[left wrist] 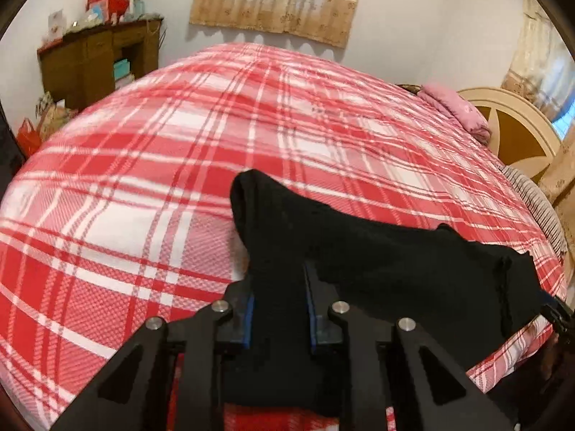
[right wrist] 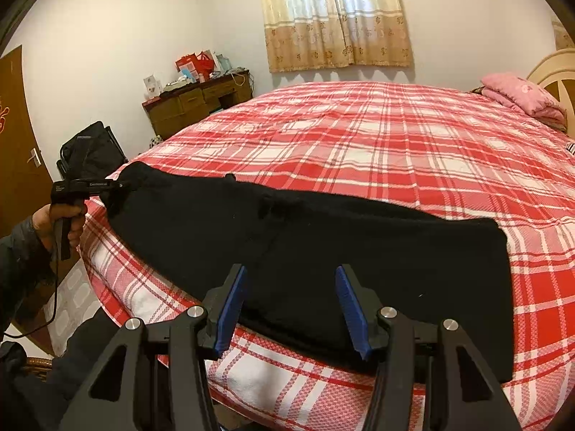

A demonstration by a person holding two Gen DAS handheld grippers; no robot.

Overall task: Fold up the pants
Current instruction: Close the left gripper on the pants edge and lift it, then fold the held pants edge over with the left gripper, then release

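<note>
Black pants (right wrist: pixel 323 251) lie lengthwise along the near edge of a bed with a red and white plaid cover (right wrist: pixel 377 136). My left gripper (left wrist: pixel 278 287) is shut on one end of the pants (left wrist: pixel 377 251) and lifts that end off the bed; it also shows at the far left in the right wrist view (right wrist: pixel 118 188). My right gripper (right wrist: pixel 291 298) is open, its blue pads (right wrist: pixel 350 305) apart just over the near edge of the pants, holding nothing.
A pink pillow (right wrist: pixel 521 97) lies at the headboard (left wrist: pixel 521 125) on the right. A wooden desk (right wrist: pixel 197 104) with boxes stands against the far wall, a black bag (right wrist: pixel 90 154) beside it. A brown door (right wrist: pixel 18 143) is at the left.
</note>
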